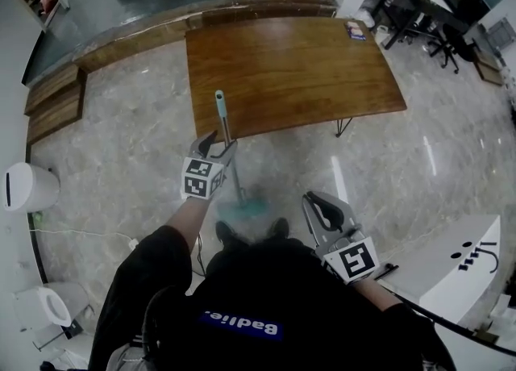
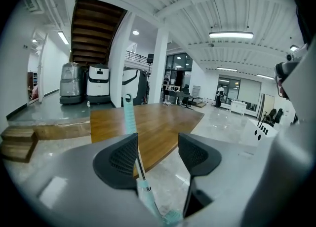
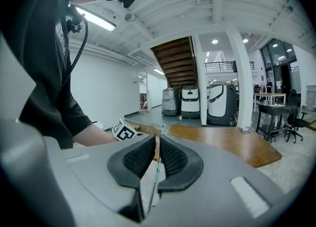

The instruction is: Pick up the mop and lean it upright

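The jaws of the left gripper (image 2: 158, 141) are held apart at a middle width, and nothing is pressed by the pads. The mop (image 2: 129, 117) is seen between them. Its thin shaft runs just along the inner edge of the pad at the left of the left gripper view, and a clear gap is left to the other pad. Whether the shaft touches that pad cannot be told.

The jaws of the right gripper (image 3: 157, 140) are brought almost together, with only a narrow slit left between the pads, and nothing is held in them. Through the slit the mop is seen farther away. In the head view this gripper is kept low at the right, well apart from the mop.

The mop is standing nearly upright. Its green mop head (image 1: 251, 210) is set on the pale, shiny floor (image 1: 129, 168), just in front of the person's shoes (image 1: 230, 234). The green grip (image 1: 220, 107) at the top is tilted toward the near edge of the wooden table (image 1: 306, 71). It cannot be told if the mop rests against that edge. Beyond the table, a low wooden step (image 1: 56, 103) and a staircase (image 2: 96, 28) are seen.
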`<state>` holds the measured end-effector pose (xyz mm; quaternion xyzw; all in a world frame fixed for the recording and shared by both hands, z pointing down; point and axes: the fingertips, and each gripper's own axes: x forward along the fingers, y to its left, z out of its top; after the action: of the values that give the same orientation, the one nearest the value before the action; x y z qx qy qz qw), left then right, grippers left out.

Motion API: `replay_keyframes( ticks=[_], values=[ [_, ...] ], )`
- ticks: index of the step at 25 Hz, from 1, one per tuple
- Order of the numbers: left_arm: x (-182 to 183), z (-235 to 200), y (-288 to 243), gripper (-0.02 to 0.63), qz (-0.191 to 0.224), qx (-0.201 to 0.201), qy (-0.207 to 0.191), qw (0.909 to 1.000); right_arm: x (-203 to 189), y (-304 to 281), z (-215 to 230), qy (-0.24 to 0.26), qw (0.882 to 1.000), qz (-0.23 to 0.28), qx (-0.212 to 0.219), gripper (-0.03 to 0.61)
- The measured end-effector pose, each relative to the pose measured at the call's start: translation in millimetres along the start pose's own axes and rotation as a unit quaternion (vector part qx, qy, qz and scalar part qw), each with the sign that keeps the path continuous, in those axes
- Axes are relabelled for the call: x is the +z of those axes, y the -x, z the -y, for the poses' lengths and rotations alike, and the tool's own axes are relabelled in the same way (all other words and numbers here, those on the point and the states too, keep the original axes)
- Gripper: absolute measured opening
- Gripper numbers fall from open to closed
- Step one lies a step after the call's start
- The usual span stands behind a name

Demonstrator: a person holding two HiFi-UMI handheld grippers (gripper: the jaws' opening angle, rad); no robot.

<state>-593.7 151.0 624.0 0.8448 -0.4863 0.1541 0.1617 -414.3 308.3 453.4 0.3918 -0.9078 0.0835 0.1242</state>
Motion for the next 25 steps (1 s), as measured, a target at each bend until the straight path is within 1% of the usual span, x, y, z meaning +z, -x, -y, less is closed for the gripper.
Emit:
replay_keyframes(
  ticks=[9,14,16,25],
  values=[
    [-19,-23,-32,0.264,-0.030,0.013,0.012,0.9994,-6,8,9,-0.002,1.000,-0.014,-0.018,0.034],
    [-30,-43,-49,0.264,-0.043,0.030,0.047,0.9975,-9,11,15,-0.007,0.999,-0.025,-0.032,0.037],
    [-34,-48,-55,0.264,-0.047,0.035,0.054,0.9968,-11,14,19,-0.008,0.999,-0.028,-0.038,0.037],
    [-45,-61,-82,0.262,-0.065,0.036,0.054,0.9958,-20,30,32,-0.015,0.996,-0.048,-0.068,0.037]
  ],
)
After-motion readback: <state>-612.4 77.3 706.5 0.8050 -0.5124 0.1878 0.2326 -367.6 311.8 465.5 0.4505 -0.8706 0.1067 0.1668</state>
